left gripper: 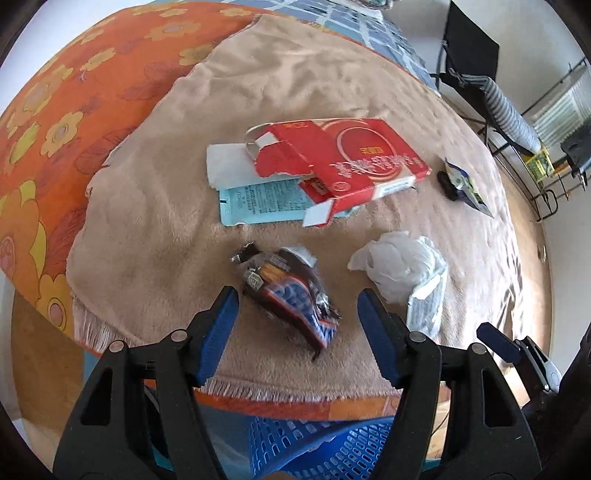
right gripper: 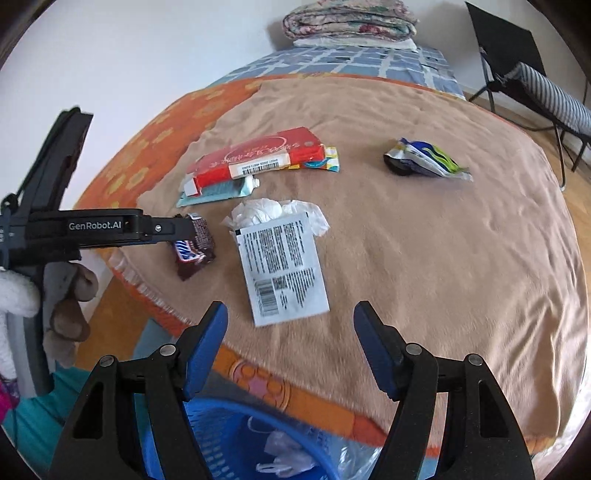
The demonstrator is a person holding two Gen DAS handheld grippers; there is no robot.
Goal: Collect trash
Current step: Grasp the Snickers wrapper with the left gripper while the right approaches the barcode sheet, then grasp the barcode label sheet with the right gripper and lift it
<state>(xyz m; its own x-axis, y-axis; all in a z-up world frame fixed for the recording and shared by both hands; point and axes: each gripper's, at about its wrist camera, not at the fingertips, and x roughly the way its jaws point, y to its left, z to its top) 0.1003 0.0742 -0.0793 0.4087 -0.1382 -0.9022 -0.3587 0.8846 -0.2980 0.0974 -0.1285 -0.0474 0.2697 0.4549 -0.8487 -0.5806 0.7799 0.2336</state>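
Observation:
Trash lies on a tan blanket (left gripper: 295,92) on the bed. My left gripper (left gripper: 297,314) is open, its fingers on either side of a brown snack wrapper (left gripper: 291,291), seen also in the right wrist view (right gripper: 194,247). A crumpled white tissue (left gripper: 399,266) and a white printed sachet (right gripper: 282,266) lie right of it. A torn red box (left gripper: 343,162) rests on a light blue packet (left gripper: 258,203). A blue-green wrapper (right gripper: 424,158) lies far right. My right gripper (right gripper: 290,332) is open and empty, just short of the sachet.
A blue plastic basket (right gripper: 229,443) with some white plastic in it stands on the floor below the bed edge. An orange flowered sheet (left gripper: 74,110) lies under the blanket. A black chair (right gripper: 517,55) stands at the right, folded quilts (right gripper: 351,18) at the far end.

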